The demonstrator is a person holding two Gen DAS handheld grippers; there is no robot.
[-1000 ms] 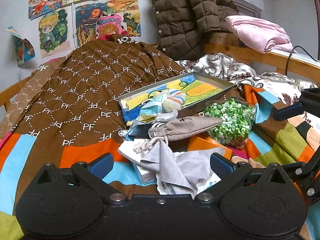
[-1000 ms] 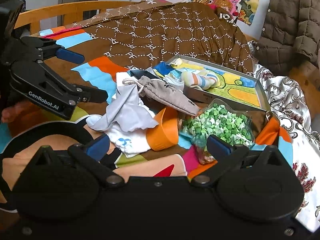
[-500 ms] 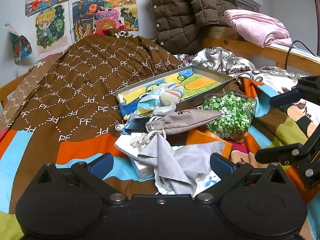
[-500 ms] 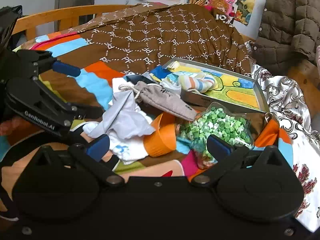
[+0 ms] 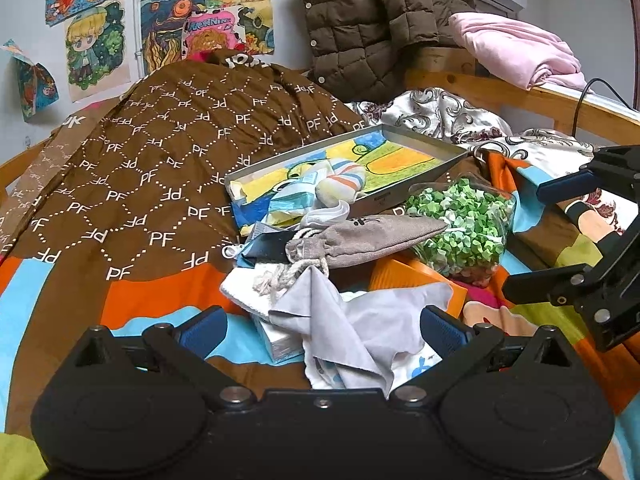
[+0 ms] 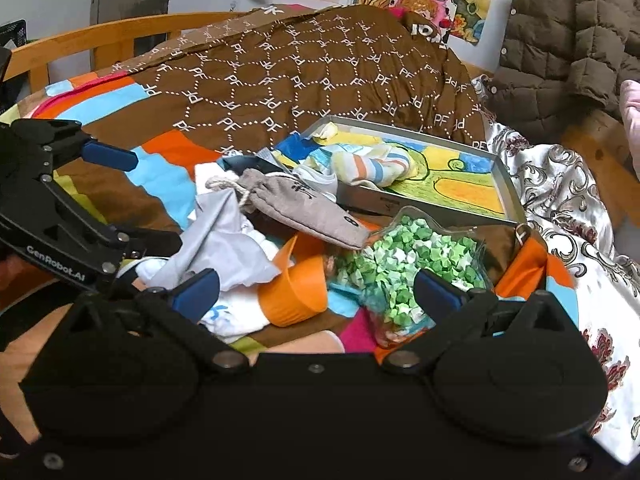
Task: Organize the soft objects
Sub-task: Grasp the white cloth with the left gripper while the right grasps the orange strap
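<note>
A pile of soft things lies on the bed: a grey cloth [image 5: 360, 320] [image 6: 218, 236] over a white cloth [image 6: 236, 316], a grey drawstring pouch [image 5: 360, 240] [image 6: 296, 208], and a striped sock [image 5: 340, 186] [image 6: 376, 166] in a metal tray [image 5: 416, 148] [image 6: 508, 192]. My left gripper [image 5: 320, 326] is open, its fingers on either side of the grey cloth. My right gripper [image 6: 316, 290] is open over an orange cup [image 6: 296, 292] and a bag of green paper stars [image 6: 404, 264].
The bag of stars [image 5: 460, 224] and orange cup [image 5: 412, 280] lie right of the pile. A brown patterned quilt [image 5: 160, 168] rises behind. A brown jacket [image 5: 368, 20] and pink blanket [image 5: 516, 48] sit at the wooden bed frame. A small tissue pack [image 5: 276, 336] lies under the cloths.
Both grippers have moved slightly closer to the pile. Jaws stay open; nothing was picked up.
</note>
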